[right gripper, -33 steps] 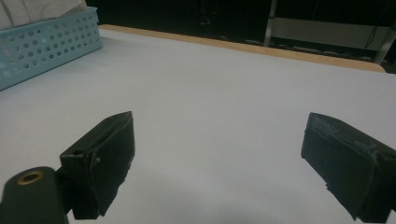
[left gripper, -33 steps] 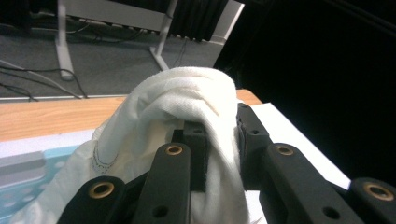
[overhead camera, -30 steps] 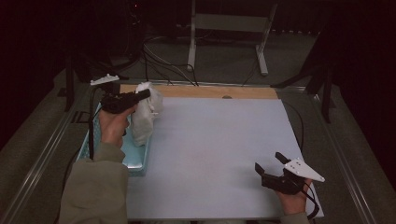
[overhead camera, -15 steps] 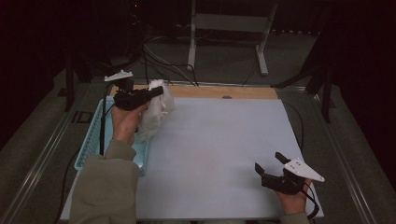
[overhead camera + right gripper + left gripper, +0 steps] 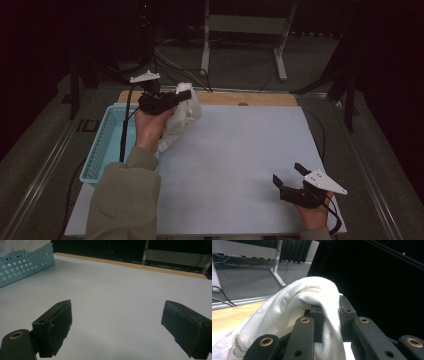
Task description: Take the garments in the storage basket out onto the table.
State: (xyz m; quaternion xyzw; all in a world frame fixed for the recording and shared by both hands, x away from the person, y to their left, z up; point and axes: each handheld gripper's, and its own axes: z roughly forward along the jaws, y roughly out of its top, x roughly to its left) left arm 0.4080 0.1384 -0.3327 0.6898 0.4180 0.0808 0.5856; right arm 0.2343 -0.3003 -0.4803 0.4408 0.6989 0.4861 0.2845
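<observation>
Desk (image 5: 235,165) space lies bare between the far left corner and the near right corner, room to spread the cloth (image 5: 181,120). Basket (image 5: 102,150) hugs the left edge. Cloth hangs above its far right rim, pinched by the left gripper (image 5: 185,94); lift until the tail clears. Right gripper (image 5: 289,174) waits open to catch a hem.

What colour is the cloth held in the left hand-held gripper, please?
White; the cloth shows best in the left gripper view.
</observation>
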